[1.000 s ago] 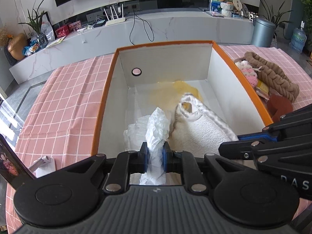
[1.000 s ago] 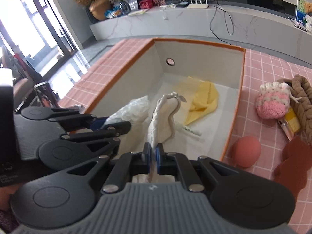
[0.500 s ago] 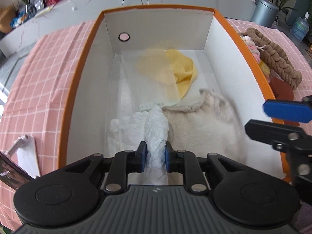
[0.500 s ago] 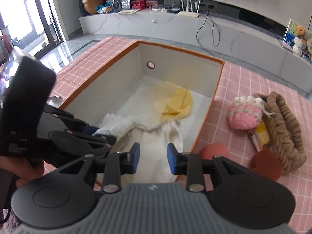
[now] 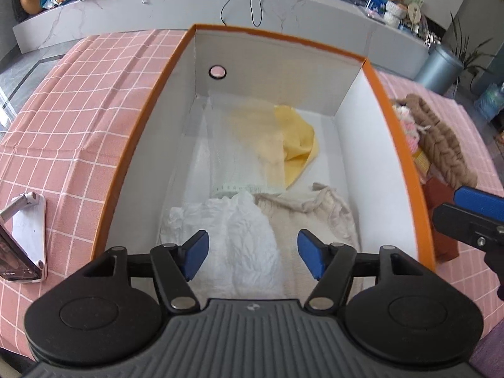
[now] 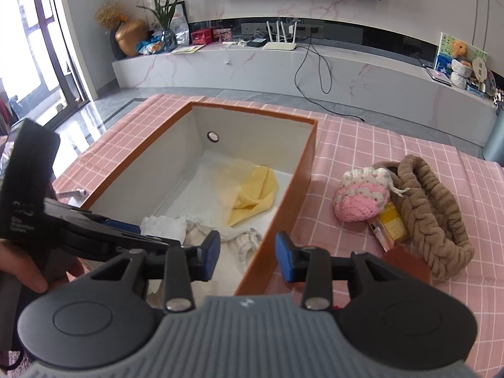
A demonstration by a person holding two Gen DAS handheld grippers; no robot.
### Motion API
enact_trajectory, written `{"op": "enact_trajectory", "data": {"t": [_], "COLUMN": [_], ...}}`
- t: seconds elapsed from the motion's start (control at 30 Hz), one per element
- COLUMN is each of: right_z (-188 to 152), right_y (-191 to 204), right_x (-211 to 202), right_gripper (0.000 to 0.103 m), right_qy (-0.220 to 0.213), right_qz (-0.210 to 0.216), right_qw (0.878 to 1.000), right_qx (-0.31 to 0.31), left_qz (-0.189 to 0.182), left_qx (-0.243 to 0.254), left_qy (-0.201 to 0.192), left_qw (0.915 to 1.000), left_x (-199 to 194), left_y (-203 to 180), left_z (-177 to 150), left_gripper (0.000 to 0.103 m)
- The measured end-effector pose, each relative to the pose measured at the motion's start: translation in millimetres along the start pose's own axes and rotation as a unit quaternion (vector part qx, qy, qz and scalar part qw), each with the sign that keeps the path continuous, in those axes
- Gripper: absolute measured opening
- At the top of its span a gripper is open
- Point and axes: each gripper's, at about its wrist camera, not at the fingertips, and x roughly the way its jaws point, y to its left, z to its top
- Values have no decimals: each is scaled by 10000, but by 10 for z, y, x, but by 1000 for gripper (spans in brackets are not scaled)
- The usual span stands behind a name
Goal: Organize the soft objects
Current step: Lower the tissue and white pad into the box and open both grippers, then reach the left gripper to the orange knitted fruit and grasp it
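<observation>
Stock of soft goods, read left to right.

In the box (image 5: 318,50), orange-rimmed, white inside:
- White crinkled cloth (image 5: 239,236), near end, left. Lies bunched, long axis running from the near wall toward the far one.
- Cream fleecy cloth (image 5: 315,220), near end, right, touching the white one. Spread flat; no clear direction.
- Yellow cloth (image 5: 296,145), far half, folded, its corner pointing toward the near end.

On the pink checked tablecloth (image 6: 362,145), right of the box, not yet stowed:
- Pink and white crochet pouch (image 6: 360,200).
- Brown braided band (image 6: 434,208), long axis running away from the viewer, just beside the pouch.

Tongs:
- Left gripper (image 5: 252,253): above the white cloth, jaws just opened wide, cloth released, pads clear.
- Right gripper (image 6: 247,256): over the box's right wall, jaws just parted, nothing grasped.

Judged progress: three pieces in, at least two left.
</observation>
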Motion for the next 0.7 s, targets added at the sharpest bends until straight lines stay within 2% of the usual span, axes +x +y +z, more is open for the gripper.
{"op": "enact_trajectory", "data": {"t": [0.1,0.23,0.47,0.6,0.7], "right_z": [-2,-14,-72,-152,-268], "right_y": [-115,-240,-532,-813,-1085], "right_x": [-63,-194,-518,-699,-775], "right_gripper": [41,42,48,52,52], "right_qy": [-79,-210,-532,-686,-696], "right_qz": [-12,-53,-175,-404,-638], "right_qw": [9998,9993,9973,9949,9924], "right_qx": [164,309,479,625,789], "left_qz": [-86,-520,-997,-1343,-1506], "left_qx": [-75,-26,469,746,932], "left_qy": [-388,-840,-1640,-1884,-1840], "left_qw": [9992,9951,9803,9700,9668], "left_x": [-183,-468,-893,-940,-875], "left_y": [-66,-237,-780,-1097,-1329], "left_z": [6,6,5,-9,-46], "left_gripper": [77,77,76,76,76]}}
